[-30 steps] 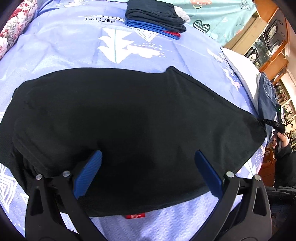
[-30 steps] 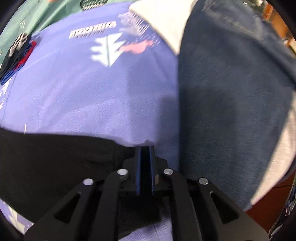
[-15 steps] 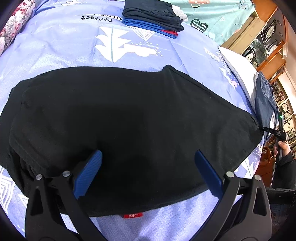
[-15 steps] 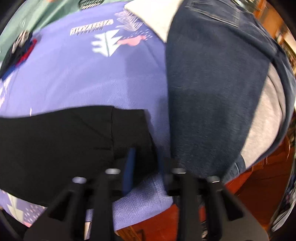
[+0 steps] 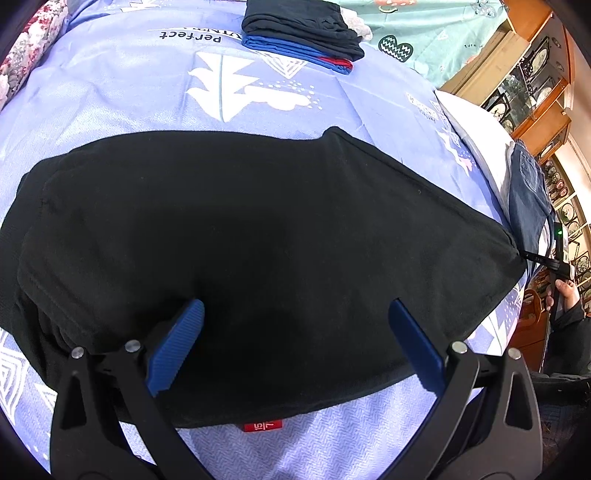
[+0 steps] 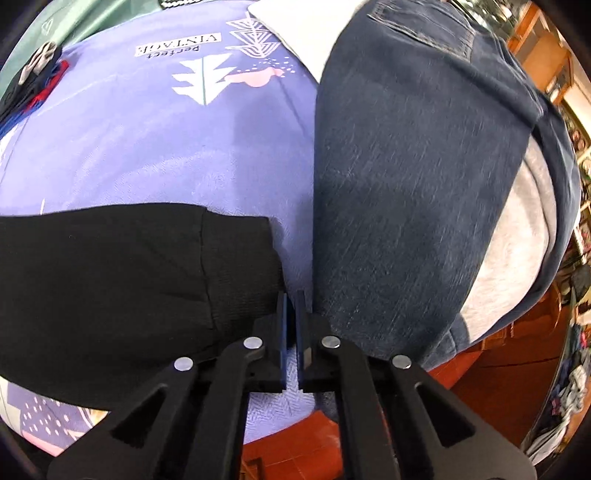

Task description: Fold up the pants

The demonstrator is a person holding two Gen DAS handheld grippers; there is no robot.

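Black pants (image 5: 258,240) lie flat, folded lengthwise, across the lilac bedspread (image 5: 110,92), with a small red label (image 5: 263,425) at the near edge. My left gripper (image 5: 293,325) is wide open just above the near part of the pants, holding nothing. In the right wrist view the ribbed cuff end of the pants (image 6: 236,266) lies just left of my right gripper (image 6: 290,306). Its blue pads stand nearly together with a thin gap and nothing between them. The right gripper also shows in the left wrist view (image 5: 543,260) at the cuff end.
A stack of folded dark and blue clothes (image 5: 303,29) sits at the far side of the bed. Blue jeans (image 6: 413,184) lie over a grey garment (image 6: 517,229) on a white pillow (image 6: 303,33) right of the cuff. The bed edge and wooden floor (image 6: 480,406) are close on the right.
My right gripper let go of the cuff, which now lies flat on the bed, and drew back slightly to its right with its jaws nearly closed. The left gripper stayed open in place.
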